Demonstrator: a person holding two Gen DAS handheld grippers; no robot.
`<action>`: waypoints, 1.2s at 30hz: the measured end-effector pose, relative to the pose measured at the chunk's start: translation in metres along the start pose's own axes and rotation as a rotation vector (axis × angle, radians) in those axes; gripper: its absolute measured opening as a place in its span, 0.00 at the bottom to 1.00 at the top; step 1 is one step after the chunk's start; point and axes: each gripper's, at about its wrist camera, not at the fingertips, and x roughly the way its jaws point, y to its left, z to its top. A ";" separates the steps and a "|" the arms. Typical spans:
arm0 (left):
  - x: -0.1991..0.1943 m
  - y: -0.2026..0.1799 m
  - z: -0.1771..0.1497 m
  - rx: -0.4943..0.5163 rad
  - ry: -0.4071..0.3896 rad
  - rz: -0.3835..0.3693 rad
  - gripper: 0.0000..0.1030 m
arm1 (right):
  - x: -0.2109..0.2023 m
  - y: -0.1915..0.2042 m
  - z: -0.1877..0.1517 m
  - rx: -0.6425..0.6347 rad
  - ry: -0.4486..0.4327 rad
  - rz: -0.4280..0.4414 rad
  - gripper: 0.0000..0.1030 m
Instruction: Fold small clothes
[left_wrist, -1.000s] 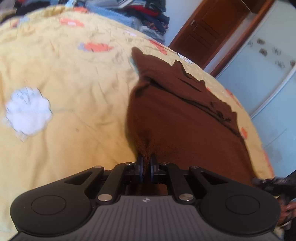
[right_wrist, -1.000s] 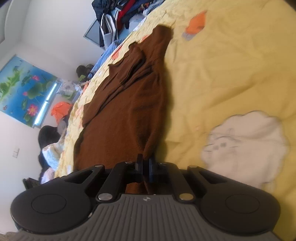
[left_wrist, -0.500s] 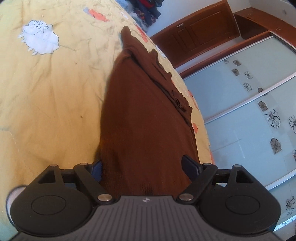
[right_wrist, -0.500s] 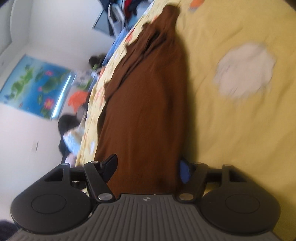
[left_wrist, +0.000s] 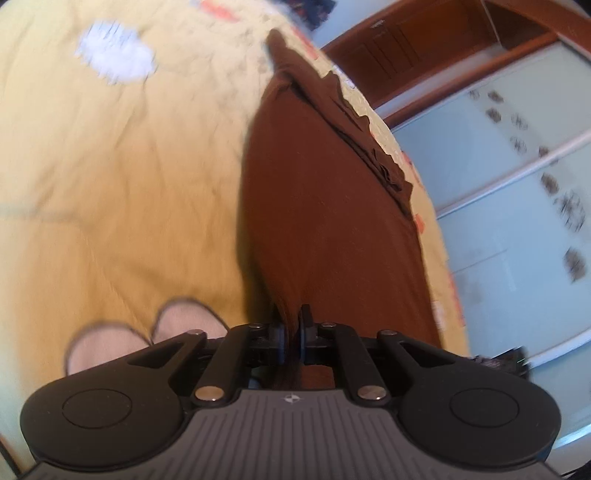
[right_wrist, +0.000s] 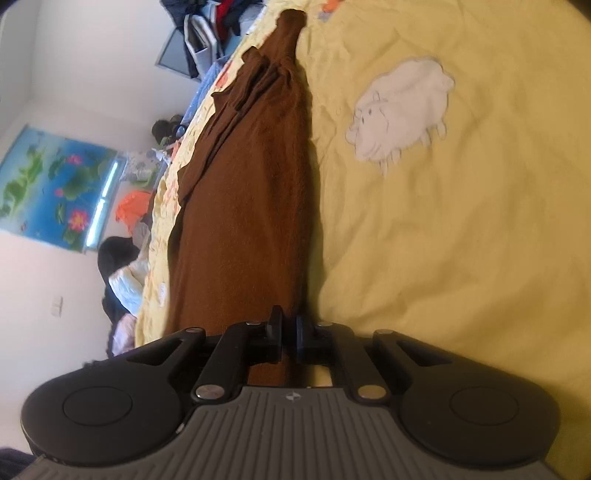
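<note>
A brown knit garment lies stretched lengthwise on a yellow bedsheet. It also shows in the right wrist view, running from my fingers to the far end of the bed. My left gripper is shut on the garment's near edge, with brown cloth pinched between the pads. My right gripper is shut on the garment's near edge too, on its side next to the bare sheet. The garment's far end narrows to a folded tip.
The yellow bedsheet carries a white sheep print and orange patches. A pile of clothes sits past the bed's far end. A wooden door and glass wardrobe panels stand beside the bed.
Half a second ago both grippers were open around the garment's near edge. Now both have shut on the cloth. The left view is blurred from movement.
</note>
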 end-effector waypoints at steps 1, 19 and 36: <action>-0.001 0.005 -0.001 -0.042 0.017 -0.039 0.20 | -0.001 0.001 -0.001 0.004 0.009 0.021 0.30; 0.130 -0.151 0.061 0.591 -0.318 0.479 0.72 | 0.166 0.154 0.082 -0.606 -0.223 -0.368 0.81; 0.114 -0.113 -0.005 0.709 -0.259 0.554 1.00 | 0.145 0.135 -0.022 -0.869 -0.280 -0.576 1.00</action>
